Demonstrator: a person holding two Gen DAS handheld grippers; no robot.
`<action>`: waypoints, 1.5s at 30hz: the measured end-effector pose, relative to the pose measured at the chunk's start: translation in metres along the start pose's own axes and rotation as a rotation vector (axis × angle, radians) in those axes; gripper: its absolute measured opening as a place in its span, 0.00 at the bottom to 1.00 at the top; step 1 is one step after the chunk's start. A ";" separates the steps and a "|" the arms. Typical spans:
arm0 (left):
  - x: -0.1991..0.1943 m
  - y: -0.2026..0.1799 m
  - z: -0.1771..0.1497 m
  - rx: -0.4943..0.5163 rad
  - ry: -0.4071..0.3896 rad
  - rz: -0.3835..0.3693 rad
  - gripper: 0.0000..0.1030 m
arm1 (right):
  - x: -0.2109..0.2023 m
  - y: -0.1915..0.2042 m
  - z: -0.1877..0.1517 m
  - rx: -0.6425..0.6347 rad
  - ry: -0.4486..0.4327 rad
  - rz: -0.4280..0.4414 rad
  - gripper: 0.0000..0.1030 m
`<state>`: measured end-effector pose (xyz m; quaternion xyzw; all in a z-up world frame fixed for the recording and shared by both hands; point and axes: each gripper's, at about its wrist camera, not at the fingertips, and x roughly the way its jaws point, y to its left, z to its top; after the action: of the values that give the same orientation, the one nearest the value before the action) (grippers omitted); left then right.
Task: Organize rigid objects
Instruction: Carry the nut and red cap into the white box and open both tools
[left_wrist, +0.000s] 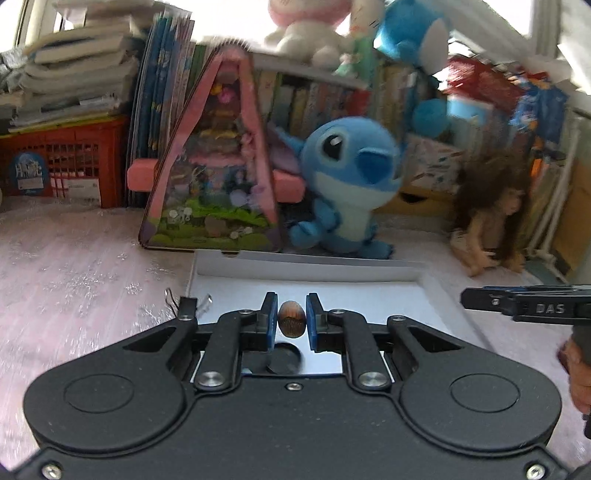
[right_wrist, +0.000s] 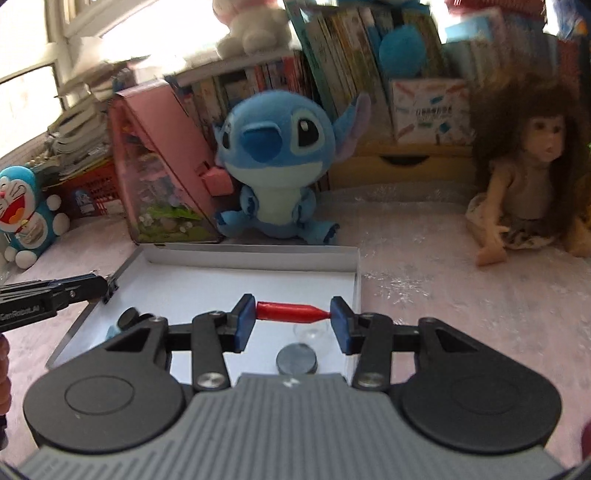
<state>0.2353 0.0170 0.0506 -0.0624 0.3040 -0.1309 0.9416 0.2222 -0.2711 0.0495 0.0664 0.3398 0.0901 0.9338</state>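
I'm clamping a nut (left_wrist: 291, 322) in L gripper (left_wrist: 291, 322), red peg (right_wrist: 291, 311) endwise in R gripper (right_wrist: 293, 314), both over the near white tray (right_wrist: 255, 254) for sorting.

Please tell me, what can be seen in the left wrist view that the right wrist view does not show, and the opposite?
Only the left wrist view shows the left gripper shut on a small brown nut.

Only the right wrist view shows the right gripper shut end to end on a red bullet-shaped piece, and a Doraemon toy at far left.

Both show the white box under the grippers, a dark disc lying in it, the blue Stitch plush, the pink triangular case and the long-haired doll.
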 end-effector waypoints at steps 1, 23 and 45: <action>0.010 0.003 0.003 -0.007 0.014 0.012 0.14 | 0.008 -0.001 0.003 0.003 0.013 0.000 0.47; 0.082 0.003 -0.004 0.003 0.148 0.056 0.14 | 0.079 0.010 -0.004 -0.056 0.084 -0.071 0.47; 0.087 0.000 -0.005 0.024 0.171 0.084 0.14 | 0.083 0.012 -0.005 -0.063 0.103 -0.085 0.47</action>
<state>0.3005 -0.0081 -0.0022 -0.0268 0.3841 -0.0997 0.9175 0.2799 -0.2411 -0.0042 0.0175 0.3871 0.0642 0.9196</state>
